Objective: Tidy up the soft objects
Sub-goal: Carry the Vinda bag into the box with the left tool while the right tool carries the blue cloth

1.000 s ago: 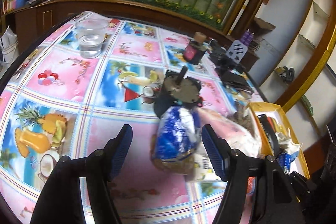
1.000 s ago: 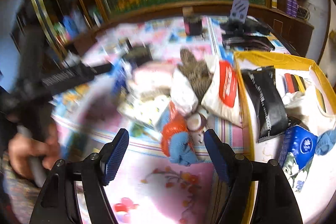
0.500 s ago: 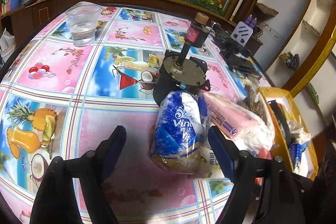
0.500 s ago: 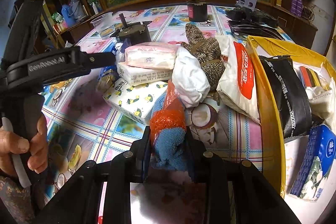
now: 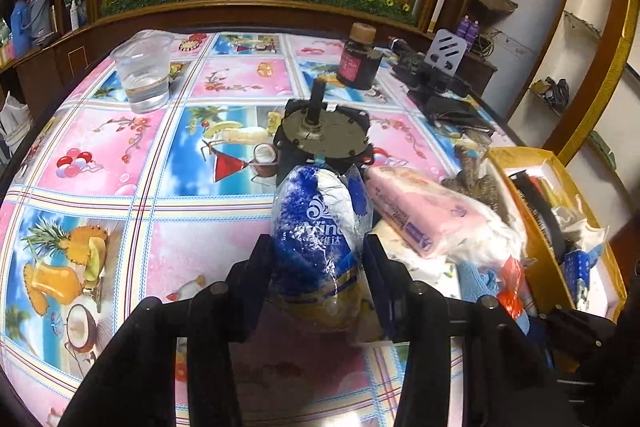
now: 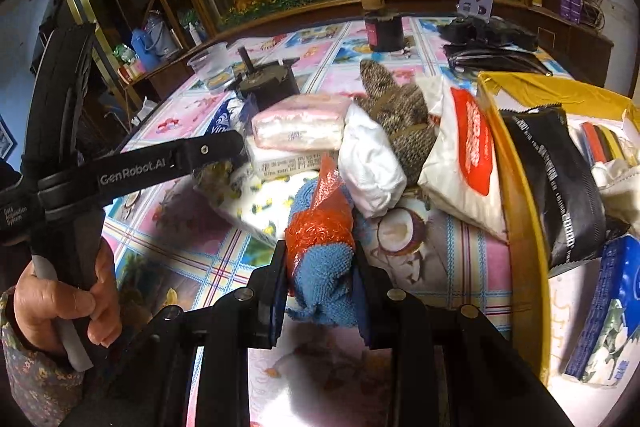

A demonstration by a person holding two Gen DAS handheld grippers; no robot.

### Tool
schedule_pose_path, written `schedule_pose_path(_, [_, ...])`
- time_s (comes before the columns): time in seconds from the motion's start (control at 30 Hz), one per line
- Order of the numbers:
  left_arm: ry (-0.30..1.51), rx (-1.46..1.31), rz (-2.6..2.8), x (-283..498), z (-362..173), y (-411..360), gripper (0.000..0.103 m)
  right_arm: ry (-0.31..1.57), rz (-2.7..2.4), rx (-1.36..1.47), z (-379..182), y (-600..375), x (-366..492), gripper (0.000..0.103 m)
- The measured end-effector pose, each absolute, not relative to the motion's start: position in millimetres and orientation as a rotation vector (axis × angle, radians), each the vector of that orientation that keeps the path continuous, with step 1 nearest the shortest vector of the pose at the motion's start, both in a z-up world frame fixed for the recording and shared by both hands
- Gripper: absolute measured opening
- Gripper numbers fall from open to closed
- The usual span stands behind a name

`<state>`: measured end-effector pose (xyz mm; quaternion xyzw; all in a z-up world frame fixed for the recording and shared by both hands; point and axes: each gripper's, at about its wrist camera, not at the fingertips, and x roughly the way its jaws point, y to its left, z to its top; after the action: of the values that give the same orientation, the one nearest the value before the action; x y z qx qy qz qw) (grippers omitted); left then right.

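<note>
Blue tissue pack (image 5: 320, 247): a soft crinkly packet lying on the patterned tablecloth (image 5: 120, 163), just in front of a black motor (image 5: 324, 139), at the edge of a pile of soft goods.
Left gripper (image 5: 318, 259): jaws closing around the pack, pads at its sides; a firm hold is not yet certain.
Right gripper (image 6: 320, 279): clenched on a blue cloth in orange netting (image 6: 320, 243).
Long axis: the pack points away from the camera, toward the motor.
Doing it well: squeeze mid-body, across the short width, gently; lift clear before heading for the yellow box (image 5: 536, 251).
</note>
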<state>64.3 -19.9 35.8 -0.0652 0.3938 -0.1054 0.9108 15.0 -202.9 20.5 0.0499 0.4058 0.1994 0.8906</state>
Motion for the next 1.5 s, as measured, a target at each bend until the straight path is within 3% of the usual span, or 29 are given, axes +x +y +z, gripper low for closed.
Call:
schedule_pose_path(0.67, [0.59, -0.181, -0.337, 33.7, 74.2, -24.8, 0.044, 0.635, 0.355, 0.192, 51.3, -228.3, -7.7, 0.03])
schedule_pose_path(1.5, [0.544, -0.155, -0.44, 6.0, 73.1, -61.9, 0.044, 0.565, 0.269, 0.27, 77.5, -274.6, -41.5, 0.03])
